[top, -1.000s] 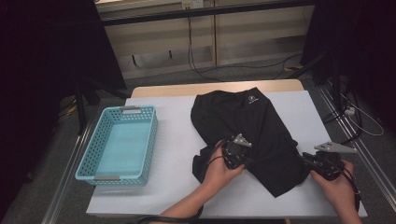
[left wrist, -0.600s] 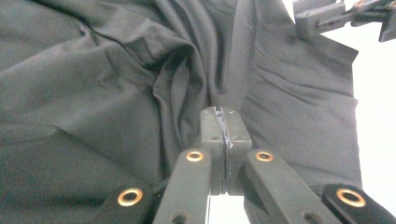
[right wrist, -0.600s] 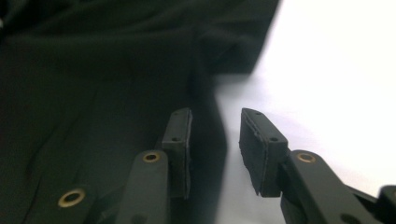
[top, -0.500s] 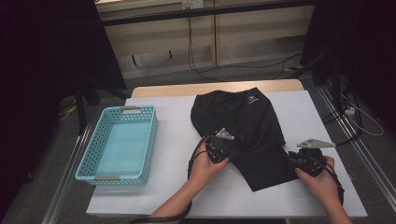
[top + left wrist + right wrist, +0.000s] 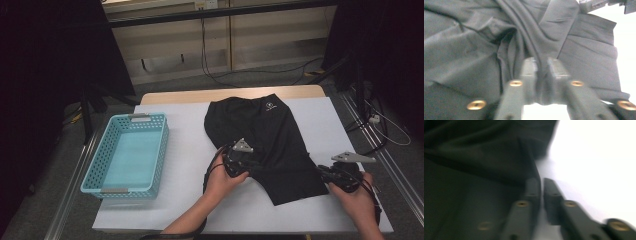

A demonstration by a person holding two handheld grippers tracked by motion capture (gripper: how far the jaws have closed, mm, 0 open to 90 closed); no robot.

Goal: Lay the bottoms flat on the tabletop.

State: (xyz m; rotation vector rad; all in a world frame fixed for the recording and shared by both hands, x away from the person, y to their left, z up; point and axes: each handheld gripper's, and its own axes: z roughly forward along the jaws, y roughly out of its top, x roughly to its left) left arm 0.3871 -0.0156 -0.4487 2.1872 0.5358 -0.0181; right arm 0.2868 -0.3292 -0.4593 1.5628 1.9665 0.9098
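— What worries you most right now?

— My left tongs [image 5: 543,62]. Their jaws have just been opening, with a raised fold of the black garment [image 5: 265,135] pinched between the pads. If they ease any further while I pull, I think the fold slips out and the cloth slumps into a heap.

— And the other side?

— My right tongs [image 5: 542,182] are nearly closed, just a narrow slit between the jaws. The garment's edge lies right against one jaw tip, but I cannot tell whether any cloth is caught. If it isn't, that side would stay behind and the whole piece would twist.

— Where does the garment lie?

— Spread across the middle of the white surface [image 5: 185,150]. My left tongs sit on its near left edge, my right tongs at its near right corner, with the loose lower flap between them. The blue basket [image 5: 100,165] stands well apart to the left.
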